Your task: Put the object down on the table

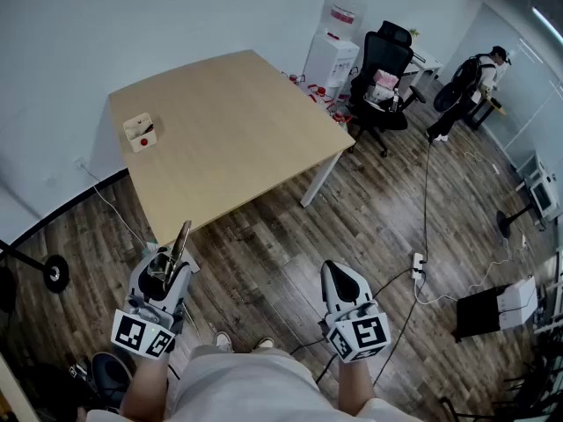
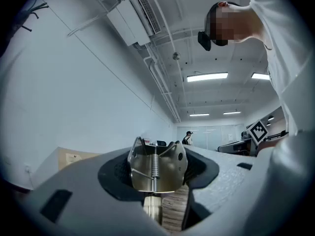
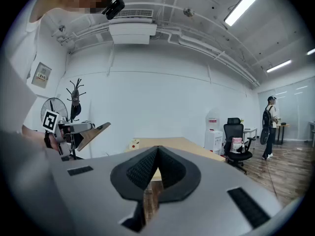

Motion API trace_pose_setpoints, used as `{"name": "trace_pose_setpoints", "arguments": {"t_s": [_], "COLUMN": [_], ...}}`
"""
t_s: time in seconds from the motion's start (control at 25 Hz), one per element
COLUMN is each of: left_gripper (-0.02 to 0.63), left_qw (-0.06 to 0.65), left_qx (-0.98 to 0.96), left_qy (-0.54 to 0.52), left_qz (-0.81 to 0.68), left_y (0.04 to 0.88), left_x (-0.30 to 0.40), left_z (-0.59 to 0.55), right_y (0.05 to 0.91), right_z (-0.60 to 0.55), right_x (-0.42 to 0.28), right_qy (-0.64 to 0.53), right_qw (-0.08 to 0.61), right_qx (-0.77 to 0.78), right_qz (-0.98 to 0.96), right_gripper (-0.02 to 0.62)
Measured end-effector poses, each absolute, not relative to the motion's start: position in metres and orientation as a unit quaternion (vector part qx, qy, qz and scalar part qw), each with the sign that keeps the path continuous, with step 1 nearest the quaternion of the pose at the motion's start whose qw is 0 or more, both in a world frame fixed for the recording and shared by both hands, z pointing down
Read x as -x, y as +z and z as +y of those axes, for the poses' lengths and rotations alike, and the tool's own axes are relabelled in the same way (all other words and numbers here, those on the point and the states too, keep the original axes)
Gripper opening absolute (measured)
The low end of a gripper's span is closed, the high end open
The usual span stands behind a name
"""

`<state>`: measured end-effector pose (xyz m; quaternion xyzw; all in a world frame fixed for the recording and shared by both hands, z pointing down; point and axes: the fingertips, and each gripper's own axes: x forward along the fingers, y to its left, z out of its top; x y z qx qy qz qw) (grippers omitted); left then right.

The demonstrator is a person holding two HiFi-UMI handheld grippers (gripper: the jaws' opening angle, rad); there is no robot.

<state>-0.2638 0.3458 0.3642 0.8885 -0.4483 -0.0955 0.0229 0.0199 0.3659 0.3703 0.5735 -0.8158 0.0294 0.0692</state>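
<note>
Gripping a metal spring tool (image 2: 155, 168) in my left gripper (image 1: 165, 271), right gripper (image 1: 339, 275) closed empty, I am risking dropping it short of the table (image 1: 229, 121) at twelve o'clock.

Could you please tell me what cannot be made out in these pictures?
- Left gripper view: the metal spring clip is seen end-on between the jaws of the left gripper, so its tip is hidden behind its own body.
- Head view: the small box on the table is too small to identify its red part.
- Head view: the tabletop hides the table's far legs.
</note>
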Motion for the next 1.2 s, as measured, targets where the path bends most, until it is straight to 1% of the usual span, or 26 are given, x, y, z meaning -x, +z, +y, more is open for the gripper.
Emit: {"name": "trace_pose_setpoints", "arguments": {"t_s": [0.4,0.68,1.04,1.2], "left_gripper": [0.21,0.21,0.21,0.21], "left_qw": [0.019,0.014,0.011,0.02], "left_qx": [-0.886,-0.884,-0.893,-0.895], "left_qy": [-0.094,-0.086,-0.078,-0.076], "left_qz": [-0.454,-0.458,-0.443,-0.439], "left_y": [0.361,0.364,0.367,0.376], "left_x": [0.237,0.203,0.155,0.145], "left_z": [0.358,0.367,0.354,0.339], "right_y": [0.368,0.377,0.406,0.411], "right_z": [0.371,0.385,0.397,0.383], "right_x": [-0.043,-0.08,-0.133,-0.136], "right_qy": [0.027,0.046,0.075,0.076], "right_qw": [0.064,0.031,0.043,0.053], "right_qx": [-0.56,-0.547,-0.562,-0.555], "right_qz": [-0.825,-0.835,-0.823,-0.827], "right_gripper": [-0.003,-0.003,-0.003,-0.003]}}
